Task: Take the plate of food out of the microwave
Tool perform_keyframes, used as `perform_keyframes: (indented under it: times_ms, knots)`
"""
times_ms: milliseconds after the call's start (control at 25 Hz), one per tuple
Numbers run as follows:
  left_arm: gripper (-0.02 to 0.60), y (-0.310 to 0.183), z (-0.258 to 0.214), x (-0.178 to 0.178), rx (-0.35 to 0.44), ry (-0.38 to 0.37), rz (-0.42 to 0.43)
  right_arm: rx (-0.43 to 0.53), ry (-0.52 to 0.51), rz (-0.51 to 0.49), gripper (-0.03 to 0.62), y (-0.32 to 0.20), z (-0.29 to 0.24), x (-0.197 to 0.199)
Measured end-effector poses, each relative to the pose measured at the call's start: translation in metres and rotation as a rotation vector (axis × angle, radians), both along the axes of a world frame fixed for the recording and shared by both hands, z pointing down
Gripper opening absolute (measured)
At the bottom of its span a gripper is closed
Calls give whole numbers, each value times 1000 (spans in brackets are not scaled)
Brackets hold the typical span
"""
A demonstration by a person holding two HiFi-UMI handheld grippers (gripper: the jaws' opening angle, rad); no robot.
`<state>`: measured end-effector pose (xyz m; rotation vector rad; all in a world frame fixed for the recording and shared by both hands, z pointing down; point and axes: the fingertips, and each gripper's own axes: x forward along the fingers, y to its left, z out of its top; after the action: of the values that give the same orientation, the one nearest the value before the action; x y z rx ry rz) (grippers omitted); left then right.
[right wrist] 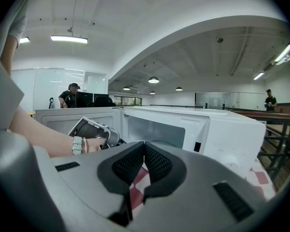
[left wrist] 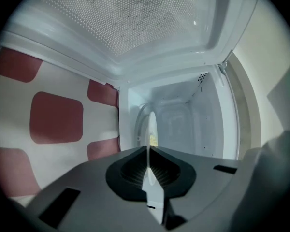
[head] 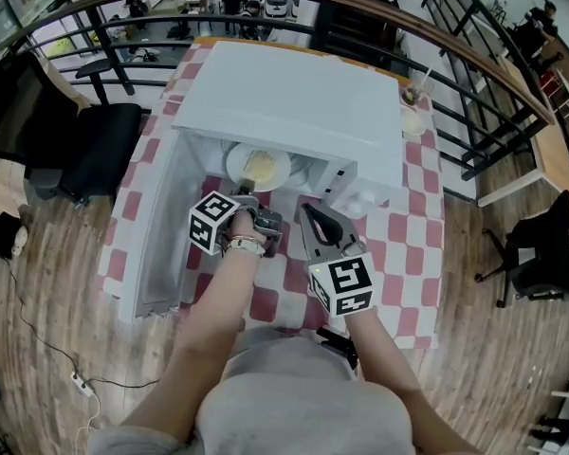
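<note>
Plate of food (head: 258, 167): sitting inside the open microwave (head: 294, 102), near rim being pinched by the closed left hand-held gripper (left wrist: 149, 151), right hand-held gripper (right wrist: 144, 144) hanging shut and empty above the bench (head: 408, 254), likely risking tipping, slipping or spilling through that one-edge hold.

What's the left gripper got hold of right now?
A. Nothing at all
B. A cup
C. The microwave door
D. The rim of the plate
D: in the left gripper view, the left gripper has its jaws shut on the thin white rim of the plate, which runs edge-on between them at the mouth of the microwave.
</note>
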<state>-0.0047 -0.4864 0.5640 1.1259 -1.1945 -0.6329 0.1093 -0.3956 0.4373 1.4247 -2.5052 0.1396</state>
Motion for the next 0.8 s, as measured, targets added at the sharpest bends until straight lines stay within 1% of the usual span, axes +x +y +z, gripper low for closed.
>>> perform_keyframes:
  times_ms: [200, 600, 800]
  knots:
    - [12, 13, -8, 4, 21, -4, 10, -2, -13, 13, 25, 8, -4, 8]
    - [12, 46, -27, 7, 67, 22, 3, 22, -19, -13, 26, 22, -17, 8]
    - [12, 59, -37, 6, 108, 9, 6, 39, -21, -14, 25, 31, -22, 9]
